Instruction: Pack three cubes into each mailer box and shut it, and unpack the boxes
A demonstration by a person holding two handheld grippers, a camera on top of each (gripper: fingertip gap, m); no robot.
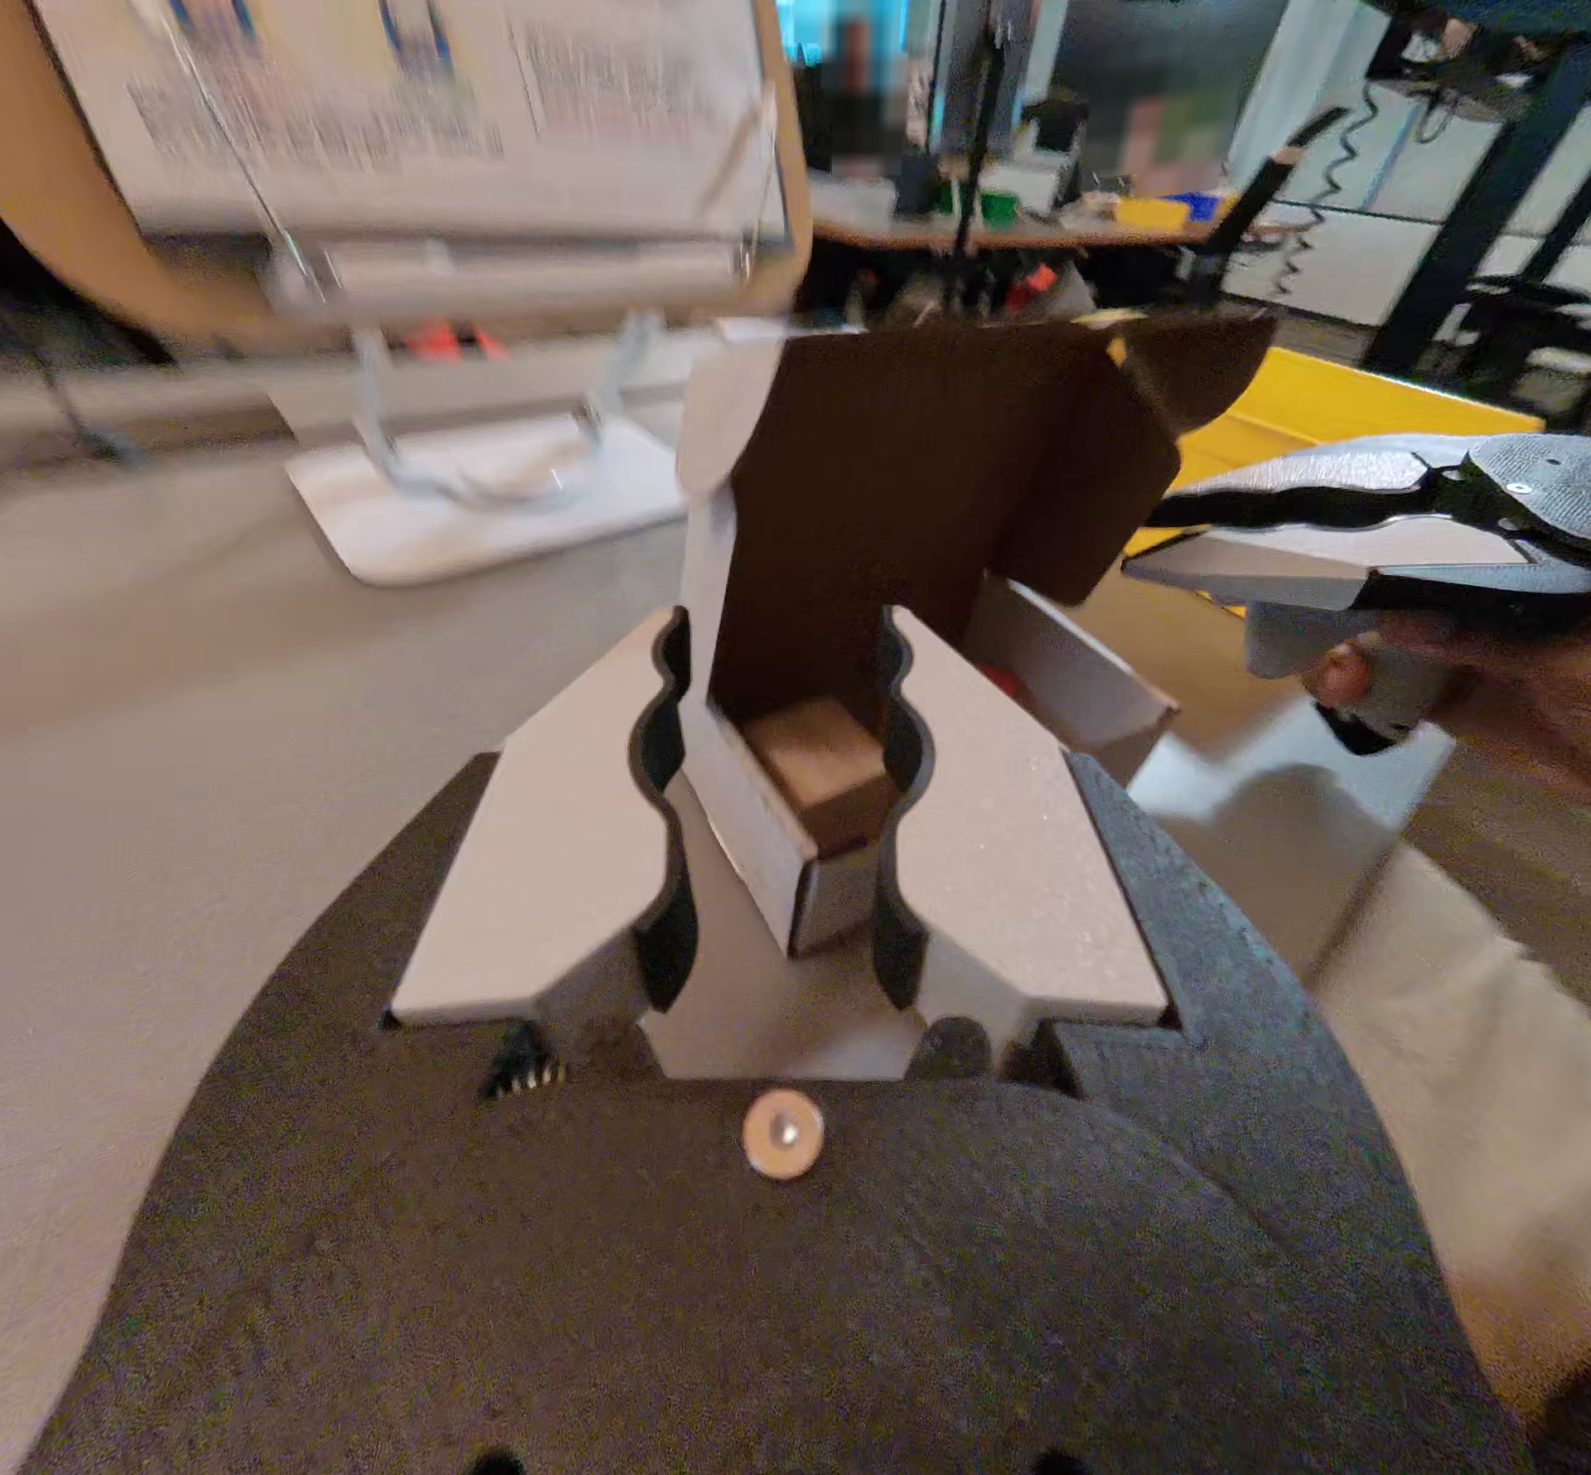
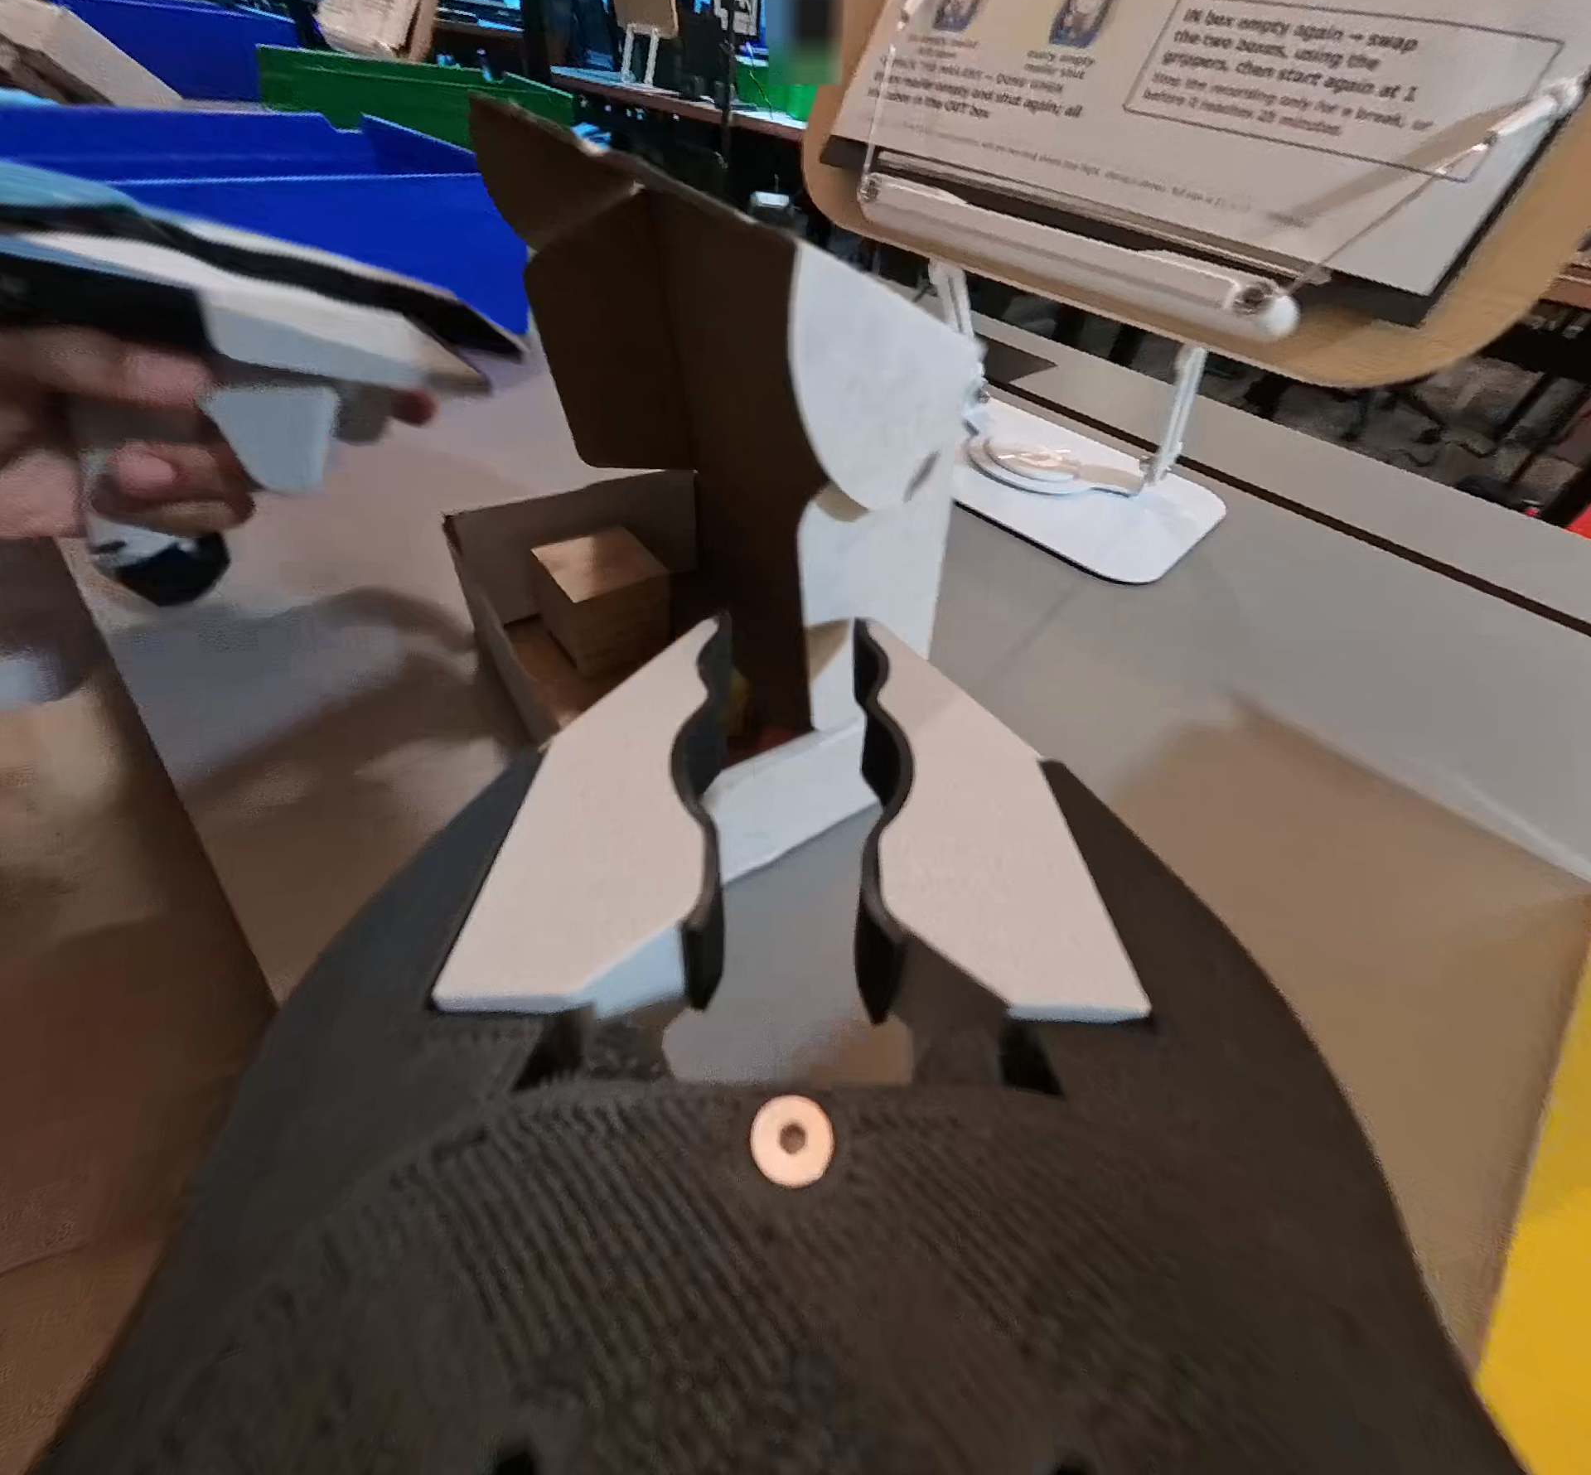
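Observation:
A white mailer box [image 1: 775,848] stands open on the table with its brown-lined lid [image 1: 904,487] raised upright. A wooden cube [image 1: 818,753] sits inside at the near corner. My left gripper [image 1: 783,633] is open and hovers over that corner, touching nothing. My right gripper [image 1: 1136,547] reaches in from the right, its tips beside the lid's side flap. In the right wrist view the box [image 2: 801,779], lid [image 2: 680,332] and cube [image 2: 603,590] show again. There my right gripper [image 2: 792,642] is open with the lid's edge between its tips. The left gripper [image 2: 491,366] is at the left, in a hand.
A document stand [image 2: 1205,99] with a white base [image 1: 482,504] stands just behind the box. A yellow bin [image 1: 1343,418] lies to the right, and blue [image 2: 301,202] and green bins to the far left. Another white box shape [image 1: 1291,814] sits near the right hand.

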